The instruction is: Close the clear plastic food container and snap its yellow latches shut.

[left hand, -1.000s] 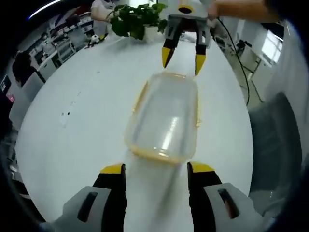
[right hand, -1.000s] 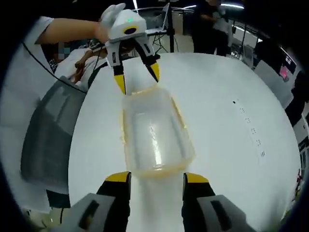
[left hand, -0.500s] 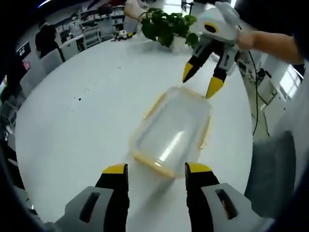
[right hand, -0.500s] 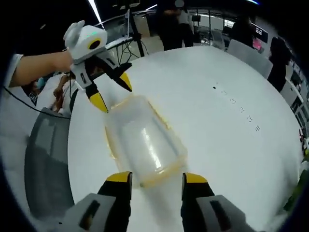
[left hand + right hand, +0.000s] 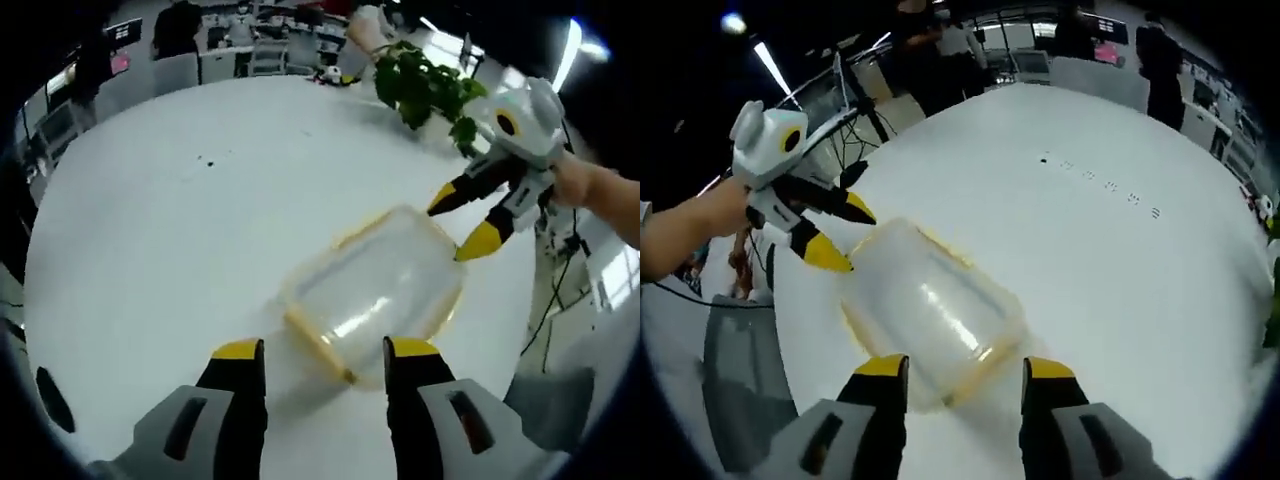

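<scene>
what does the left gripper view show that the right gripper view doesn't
Left gripper view: a potted plant at the table's far edge, and the right claw, open, at the container's far end. Right gripper view: a row of dark marks on the table and the left claw, open, held in a hand. Both: the clear container with yellow latches on the white table.

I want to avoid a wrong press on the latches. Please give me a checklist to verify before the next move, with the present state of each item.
1. Lid sits on the clear plastic food container: ok.
2. Yellow latches snapped down: cannot tell.
3. Left gripper open, at one short end: ok.
4. Right gripper open, at the opposite end: ok.
5. Container rests flat on the white table: ok.
6. Potted plant stands apart from the container: ok.
</scene>
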Tool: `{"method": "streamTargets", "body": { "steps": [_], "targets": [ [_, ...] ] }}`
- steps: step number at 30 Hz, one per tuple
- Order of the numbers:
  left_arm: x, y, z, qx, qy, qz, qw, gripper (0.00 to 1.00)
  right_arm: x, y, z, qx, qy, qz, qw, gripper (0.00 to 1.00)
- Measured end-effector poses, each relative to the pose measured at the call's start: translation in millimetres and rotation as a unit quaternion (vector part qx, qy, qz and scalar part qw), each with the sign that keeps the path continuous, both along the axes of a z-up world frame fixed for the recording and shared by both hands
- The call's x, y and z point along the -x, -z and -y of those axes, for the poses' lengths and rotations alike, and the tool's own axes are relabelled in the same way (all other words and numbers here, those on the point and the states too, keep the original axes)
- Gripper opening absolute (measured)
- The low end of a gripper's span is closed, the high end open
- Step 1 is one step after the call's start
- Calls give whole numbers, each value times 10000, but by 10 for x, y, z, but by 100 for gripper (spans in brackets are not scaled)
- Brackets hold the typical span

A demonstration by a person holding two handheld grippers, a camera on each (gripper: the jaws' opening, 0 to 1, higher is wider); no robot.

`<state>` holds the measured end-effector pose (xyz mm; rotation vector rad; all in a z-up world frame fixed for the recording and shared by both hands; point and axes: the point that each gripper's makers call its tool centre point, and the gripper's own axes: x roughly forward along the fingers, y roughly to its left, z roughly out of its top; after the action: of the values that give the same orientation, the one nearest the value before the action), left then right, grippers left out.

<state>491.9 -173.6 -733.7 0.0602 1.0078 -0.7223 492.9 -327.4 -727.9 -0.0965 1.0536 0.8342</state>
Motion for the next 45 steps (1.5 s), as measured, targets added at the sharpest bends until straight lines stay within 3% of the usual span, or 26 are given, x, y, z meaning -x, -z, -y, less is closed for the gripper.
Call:
{"method": "streamTargets", "body": {
  "steps": [9,14,23,24,26,27,28,45],
  "targets": [
    [27,32,75,452,-451,-325,9974,46,41,117,-5,-133,380,-360,9985,38],
    [29,29,163,657,-531,-458,9954,39,52,105,-55,-271,526,-477,9971,36],
    [20,48,175,614,-639,-438,9951,35,49,108,-74,-244,581,-447,9970,33],
    [18,51,180,642,-795,-520,9934,34,50,106,-80,-272,667,-475,9963,33],
    [32,62,217,705,-680,-593,9934,30,45,104,-98,-251,670,-458,9964,32],
    [-72,173,307,697,-925,-490,9921,30,-178,11,-246,-641,853,-109,9942,30],
    [-70,249,334,524,-690,-555,9947,30,-18,19,-178,-338,574,-398,9970,30],
    [-4,84,257,632,-618,-557,9945,33,144,59,-46,-293,734,-429,9959,33]
  ]
}}
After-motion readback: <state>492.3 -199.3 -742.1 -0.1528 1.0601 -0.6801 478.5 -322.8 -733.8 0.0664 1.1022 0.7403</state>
